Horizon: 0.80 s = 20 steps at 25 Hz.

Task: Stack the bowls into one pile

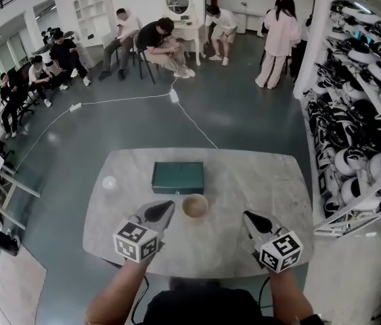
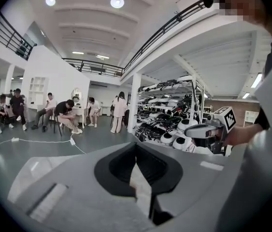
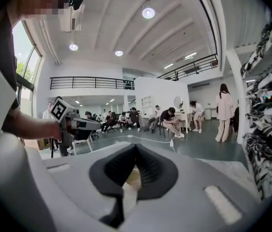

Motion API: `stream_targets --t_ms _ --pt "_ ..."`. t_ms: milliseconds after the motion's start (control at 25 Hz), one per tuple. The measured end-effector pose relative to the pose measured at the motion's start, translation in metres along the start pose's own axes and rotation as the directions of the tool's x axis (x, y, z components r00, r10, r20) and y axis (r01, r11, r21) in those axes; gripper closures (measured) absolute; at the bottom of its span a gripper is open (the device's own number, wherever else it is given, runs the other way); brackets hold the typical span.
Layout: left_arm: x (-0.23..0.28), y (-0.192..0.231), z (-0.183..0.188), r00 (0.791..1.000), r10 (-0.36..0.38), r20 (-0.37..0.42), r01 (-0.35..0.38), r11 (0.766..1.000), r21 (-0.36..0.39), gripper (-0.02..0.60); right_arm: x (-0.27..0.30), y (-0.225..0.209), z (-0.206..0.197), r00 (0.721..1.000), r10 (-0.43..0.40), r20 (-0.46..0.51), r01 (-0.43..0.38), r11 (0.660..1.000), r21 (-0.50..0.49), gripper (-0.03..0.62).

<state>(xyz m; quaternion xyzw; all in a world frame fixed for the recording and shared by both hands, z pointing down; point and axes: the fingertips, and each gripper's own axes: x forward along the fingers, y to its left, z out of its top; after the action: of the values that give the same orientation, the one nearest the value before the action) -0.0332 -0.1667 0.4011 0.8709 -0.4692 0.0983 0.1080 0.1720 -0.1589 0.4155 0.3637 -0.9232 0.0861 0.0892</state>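
A beige bowl [image 1: 195, 206] stands upright on the marble table [image 1: 258, 175], in front of the green box; I cannot tell whether others are nested in it. My left gripper [image 1: 165, 208] hovers just left of the bowl, jaws shut and empty [image 2: 136, 151]. My right gripper [image 1: 250, 217] hangs to the bowl's right, apart from it, jaws shut with nothing held [image 3: 135, 151]. In the right gripper view a pale bit of the bowl [image 3: 133, 177] shows below the jaw tips. Each gripper sees the other: the right gripper [image 2: 208, 129] and the left gripper [image 3: 80, 124].
A dark green flat box [image 1: 177, 177] lies at mid table. A small white round object [image 1: 109, 182] sits near the table's left edge. Racks of white and black gear [image 1: 359, 114] line the right. Seated people and a floor cable [image 1: 183, 114] are beyond the table.
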Motion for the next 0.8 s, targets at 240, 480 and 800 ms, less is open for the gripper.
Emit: stream_targets --t_ms 240,480,800 --pt "-0.007 0.031 0.019 0.997 0.039 0.059 -0.04 0.999 0.018 0.571 0.017 0.001 0.04 0.995 -0.027 0.091 0.029 0.999 -0.018 0.591" --pt "-0.027 0.065 0.046 0.98 0.149 0.129 -0.16 0.984 0.08 0.571 0.026 0.012 0.076 0.989 -0.011 0.15 0.018 0.999 -0.042 0.591" --pt "-0.044 0.083 0.04 0.976 0.164 0.145 -0.171 0.985 0.032 0.571 0.031 0.009 0.082 0.988 -0.056 0.142 0.065 0.996 -0.062 0.591"
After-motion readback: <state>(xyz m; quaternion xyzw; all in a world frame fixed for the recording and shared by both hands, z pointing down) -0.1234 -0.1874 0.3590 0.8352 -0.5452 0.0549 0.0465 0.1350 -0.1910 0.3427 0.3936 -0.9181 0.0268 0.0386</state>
